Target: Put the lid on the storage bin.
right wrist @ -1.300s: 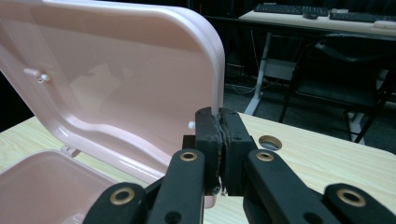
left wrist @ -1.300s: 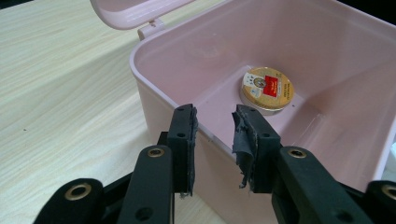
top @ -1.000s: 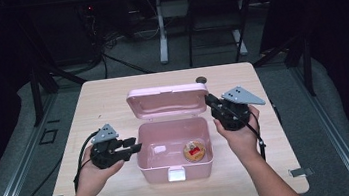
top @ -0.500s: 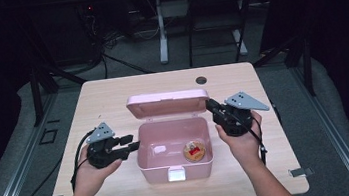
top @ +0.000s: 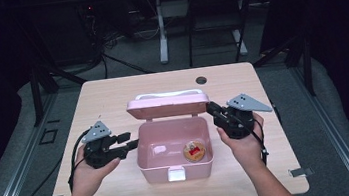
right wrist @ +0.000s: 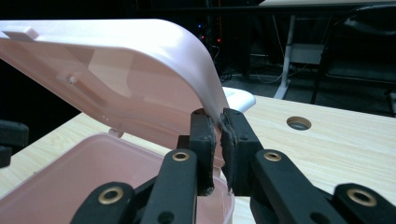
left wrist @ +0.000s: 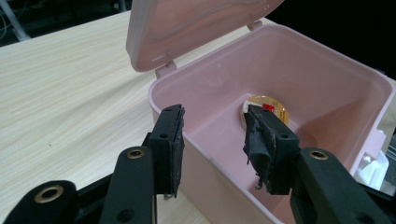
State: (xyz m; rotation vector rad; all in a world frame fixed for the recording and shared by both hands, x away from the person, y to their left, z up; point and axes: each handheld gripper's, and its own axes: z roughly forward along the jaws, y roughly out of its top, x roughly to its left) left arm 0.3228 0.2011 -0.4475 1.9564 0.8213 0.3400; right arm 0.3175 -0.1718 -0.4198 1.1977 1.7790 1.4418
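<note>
A pink plastic box [top: 141, 155] stands open on the wooden table, with a round gold and red item [top: 194, 151] on its floor. Its hinged lid [top: 167, 106] leans forward over the back of the box. My right gripper [top: 211, 109] is shut on the lid's right edge; in the right gripper view the pads [right wrist: 206, 135] pinch the lid [right wrist: 116, 70] rim. My left gripper [top: 130, 141] straddles the box's left wall [left wrist: 196, 154], one jaw outside and one inside, near the round item [left wrist: 271, 103]. Its jaws have just been opening and stand off the wall.
A round cable hole [top: 201, 80] lies in the table behind the box. The lid carries a white handle [right wrist: 238, 99]. Bare tabletop [top: 112, 100] spreads left and right of the box. Chair and desk legs stand on the dark floor beyond the far edge.
The lid has swung from lying back to leaning forward over the box, carried by my right gripper. My left gripper's jaws have widened at the box's left wall.
</note>
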